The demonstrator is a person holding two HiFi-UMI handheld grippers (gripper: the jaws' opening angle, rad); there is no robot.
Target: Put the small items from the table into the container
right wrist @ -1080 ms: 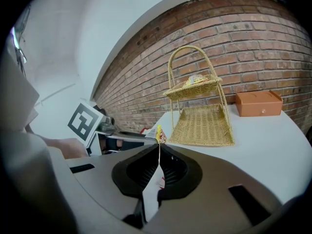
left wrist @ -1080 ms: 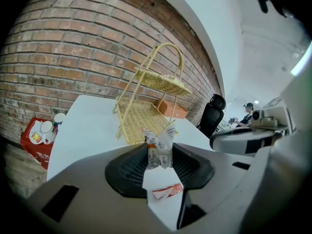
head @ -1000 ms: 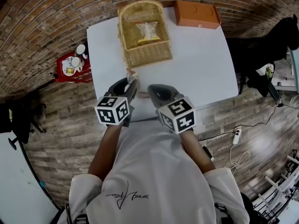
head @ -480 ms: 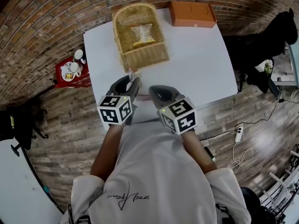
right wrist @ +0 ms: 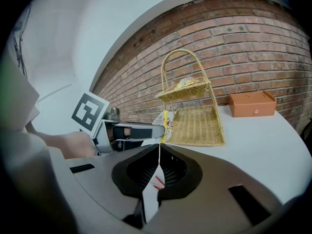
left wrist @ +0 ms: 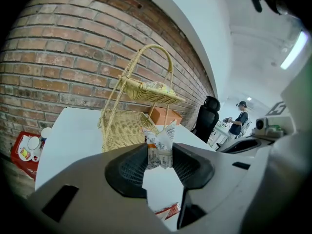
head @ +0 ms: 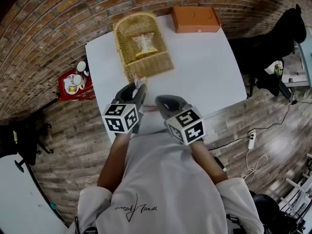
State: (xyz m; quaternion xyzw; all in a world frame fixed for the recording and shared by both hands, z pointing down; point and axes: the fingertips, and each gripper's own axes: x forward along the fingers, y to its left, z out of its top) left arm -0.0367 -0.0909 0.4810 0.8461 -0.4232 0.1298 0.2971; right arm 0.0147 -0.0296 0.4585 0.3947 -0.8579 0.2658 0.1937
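Note:
My left gripper (head: 138, 88) is shut on a small white printed packet (left wrist: 160, 147), held off the table just short of the wicker two-tier basket (head: 141, 45). In the left gripper view the packet stands upright between the pads, with the basket (left wrist: 127, 128) close ahead. A snack bag (head: 144, 42) lies on the basket's upper tier. My right gripper (right wrist: 159, 147) is shut with nothing in it, low over the table's near edge. A red and white packet (left wrist: 168, 211) lies flat on the table between the two grippers. The right gripper view shows the left gripper (right wrist: 141, 130) carrying its packet (right wrist: 167, 121).
An orange box (head: 195, 19) sits at the table's far right corner behind the basket. The white table (head: 204, 67) stands against a brick wall. A red tray with cups (head: 75, 74) lies on the floor at the left. A person (left wrist: 239, 121) and a black chair (left wrist: 207, 118) are far off.
The left gripper has edged toward the basket and slightly upward with the packet still in it. The right gripper has stayed put.

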